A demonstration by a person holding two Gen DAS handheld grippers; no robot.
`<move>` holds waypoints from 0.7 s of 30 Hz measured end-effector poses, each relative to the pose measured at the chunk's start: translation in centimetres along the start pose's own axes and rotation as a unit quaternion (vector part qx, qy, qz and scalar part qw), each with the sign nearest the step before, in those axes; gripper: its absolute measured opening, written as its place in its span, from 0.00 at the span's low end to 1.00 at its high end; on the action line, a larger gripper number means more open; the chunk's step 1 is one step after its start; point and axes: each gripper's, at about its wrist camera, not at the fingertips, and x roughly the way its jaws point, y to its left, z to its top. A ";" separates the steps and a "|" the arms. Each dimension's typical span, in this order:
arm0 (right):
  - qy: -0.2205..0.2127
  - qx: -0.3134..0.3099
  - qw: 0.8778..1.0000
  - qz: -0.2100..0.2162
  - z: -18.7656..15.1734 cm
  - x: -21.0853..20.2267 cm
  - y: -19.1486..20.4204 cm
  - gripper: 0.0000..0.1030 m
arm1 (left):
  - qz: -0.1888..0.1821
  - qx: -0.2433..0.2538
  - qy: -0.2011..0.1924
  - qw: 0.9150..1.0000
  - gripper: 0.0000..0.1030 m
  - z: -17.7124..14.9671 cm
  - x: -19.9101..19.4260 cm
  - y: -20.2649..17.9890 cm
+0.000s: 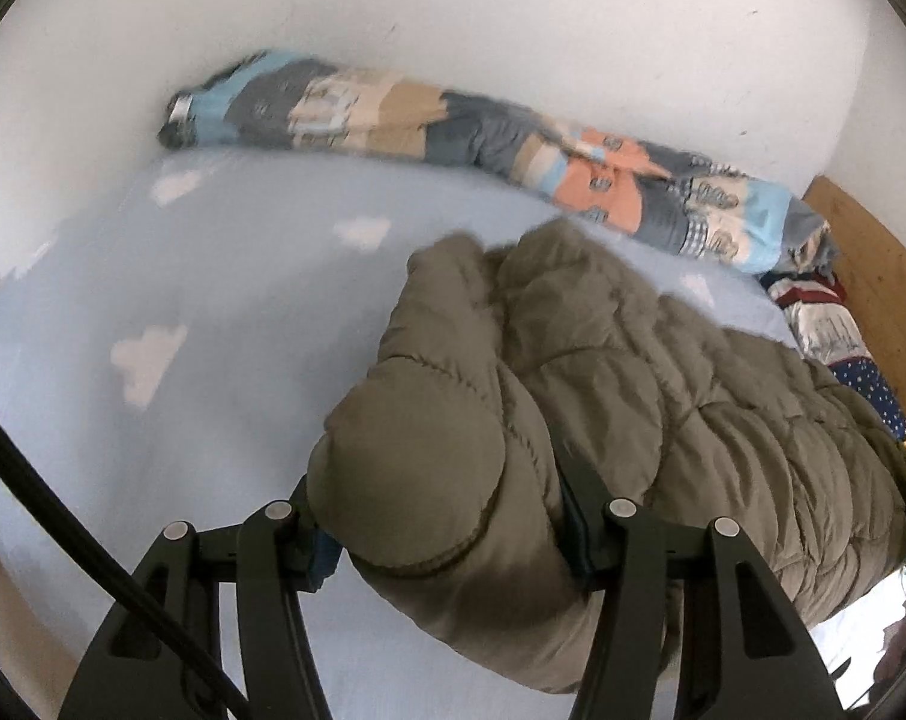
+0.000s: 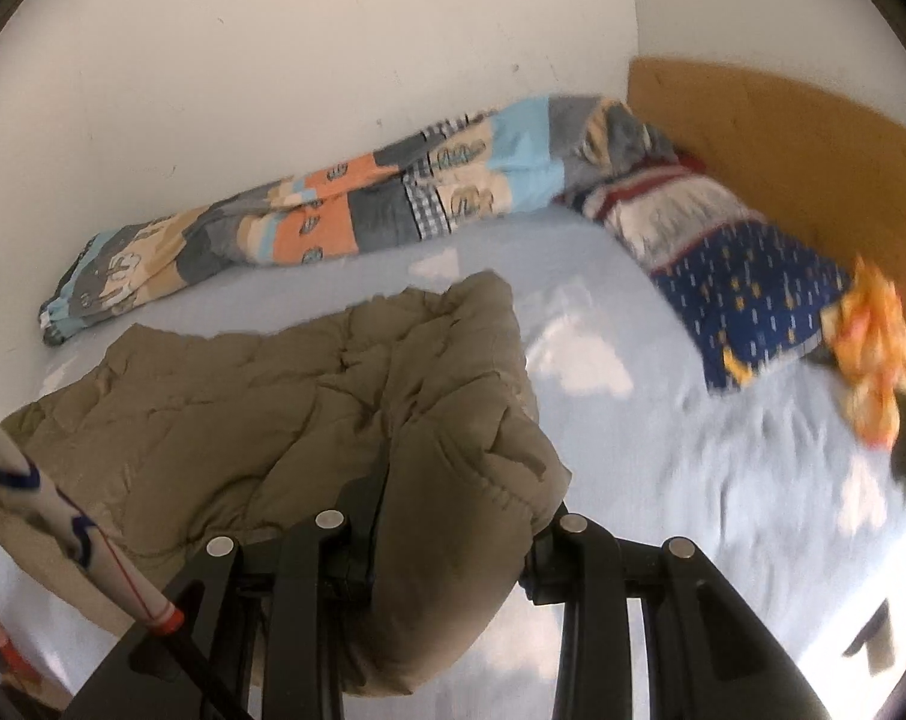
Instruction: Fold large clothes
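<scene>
The left tool's [image 1: 447, 531] fingertips were buried in the olive puffer jacket [image 1: 603, 372], whose lower end ran off the frame's right edge. In the right wrist view the right tool's [image 2: 447, 546] pads were likewise covered by padding. An orange object [image 2: 873, 348] on the bed [image 2: 663, 420] was too blurred to identify.

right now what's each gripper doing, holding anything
left gripper: shut on the puffy olive quilted jacket.
right gripper: shut on the same jacket's other edge.
</scene>
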 end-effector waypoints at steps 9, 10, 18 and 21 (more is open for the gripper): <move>0.100 0.097 0.990 0.027 -7.6 3.7 -4.4 0.39 | -0.029 -0.085 0.056 0.994 0.69 -5.8 2.6 4.3; 0.109 0.115 0.987 0.035 -8.0 4.2 -5.1 0.42 | -0.039 -0.102 0.064 0.992 0.71 -6.0 3.0 4.9; 0.146 0.268 0.945 0.116 -9.8 4.3 -10.0 0.69 | -0.149 -0.289 0.122 0.938 0.81 -7.8 3.6 11.3; 0.140 0.304 0.933 0.133 -10.5 2.8 -11.2 0.71 | -0.171 -0.331 0.112 0.921 0.81 -8.1 2.2 12.7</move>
